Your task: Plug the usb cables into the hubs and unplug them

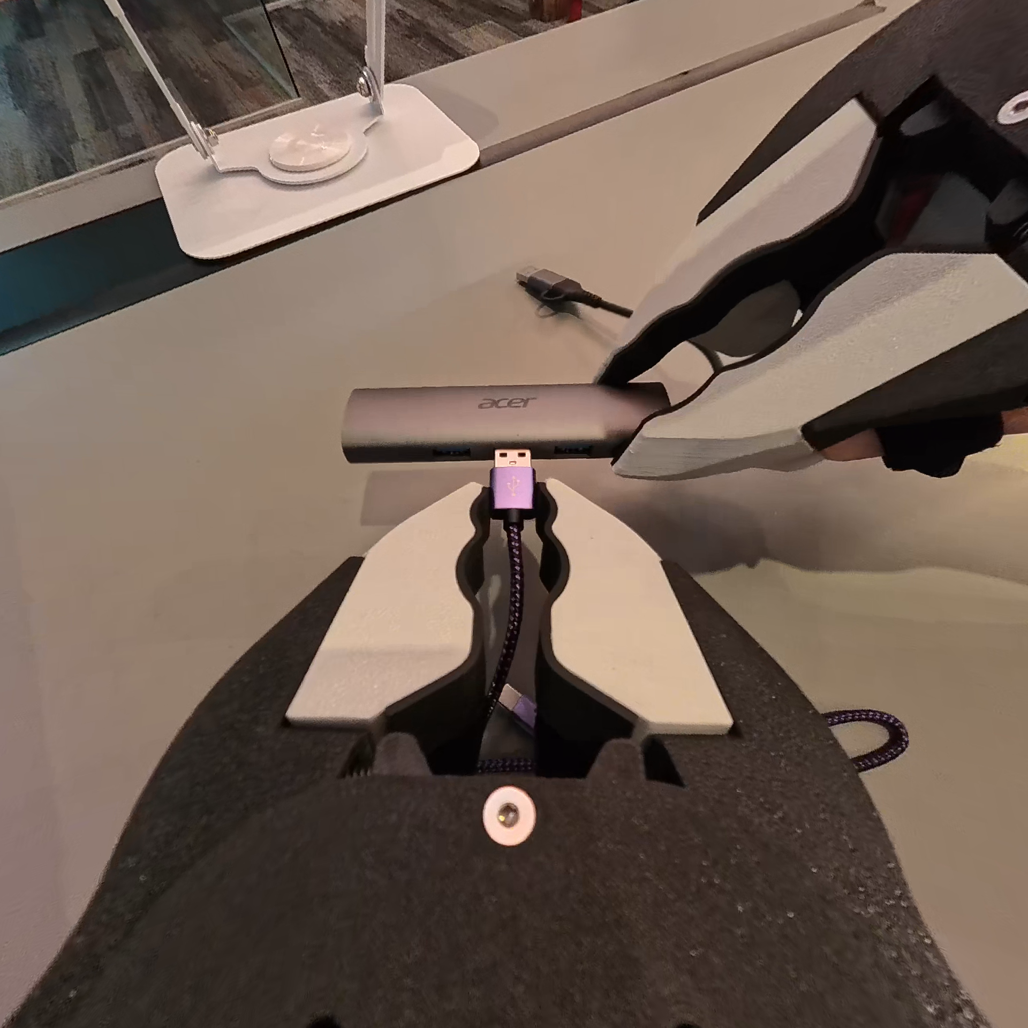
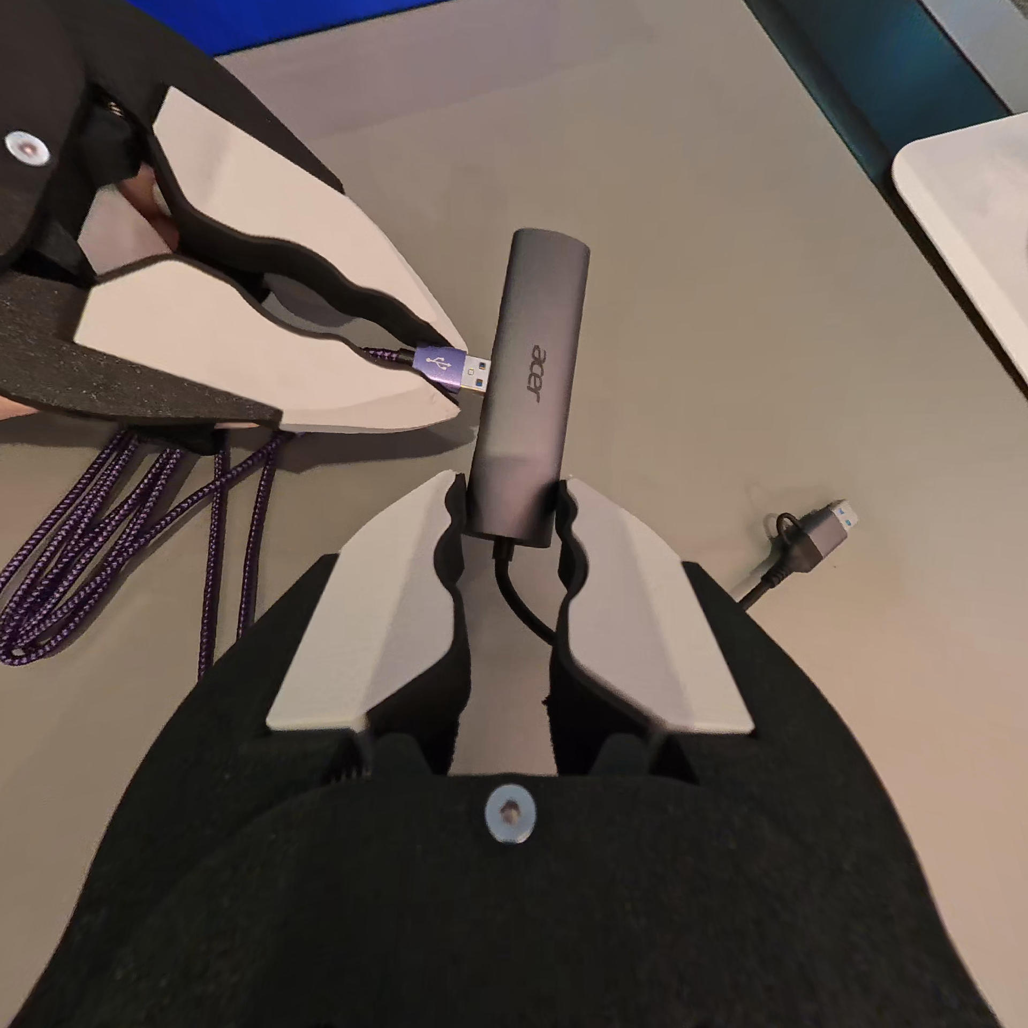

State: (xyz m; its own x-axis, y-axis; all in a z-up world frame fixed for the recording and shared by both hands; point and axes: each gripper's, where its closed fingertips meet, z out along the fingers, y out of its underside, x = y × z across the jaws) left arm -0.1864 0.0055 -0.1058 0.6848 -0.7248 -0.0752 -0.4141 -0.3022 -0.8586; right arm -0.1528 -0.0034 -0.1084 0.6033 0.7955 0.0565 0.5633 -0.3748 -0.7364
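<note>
USB hub (image 2: 528, 384): rigid, light; right gripper (image 2: 509, 500) pinches cable end, 6 o'clock. Left gripper (image 1: 512, 489) pinches purple USB-A plug (image 1: 512, 484) shell, tip at port.

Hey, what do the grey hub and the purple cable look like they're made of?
Hub: likely brushed or anodised metal, judging by its smooth matte grey sheen. Purple cable: woven fabric braid, criss-cross threads visible; its plug has a satin metallic-looking purple shell.
</note>
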